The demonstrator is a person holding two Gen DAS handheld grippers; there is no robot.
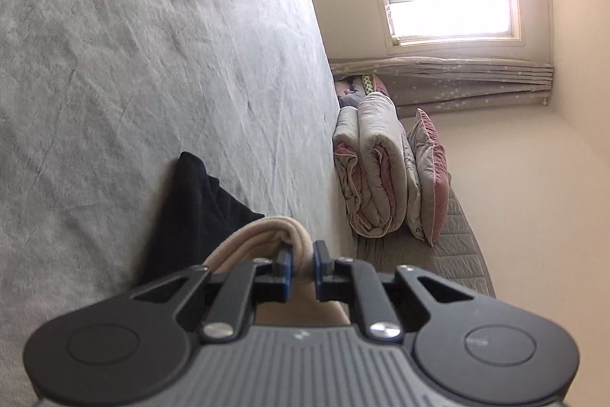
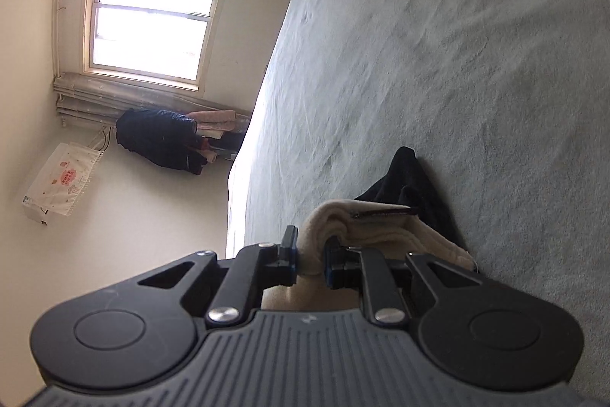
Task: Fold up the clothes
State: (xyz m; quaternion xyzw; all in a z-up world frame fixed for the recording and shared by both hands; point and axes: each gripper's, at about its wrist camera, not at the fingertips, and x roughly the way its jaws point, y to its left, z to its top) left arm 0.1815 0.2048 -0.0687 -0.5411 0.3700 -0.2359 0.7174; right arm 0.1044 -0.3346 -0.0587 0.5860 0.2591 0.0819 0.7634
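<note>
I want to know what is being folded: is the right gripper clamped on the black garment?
No, the right gripper pinches the cream garment, while the black garment lies beyond it on the bed.

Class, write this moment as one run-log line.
task: fold clothes | left gripper: shut on beige garment | right gripper: shut on beige garment | surface: grey bed

a grey bed (image 1: 133,63) fills the frame's left; a black garment (image 1: 198,201) lies low centre, seemingly resting on it.
</note>
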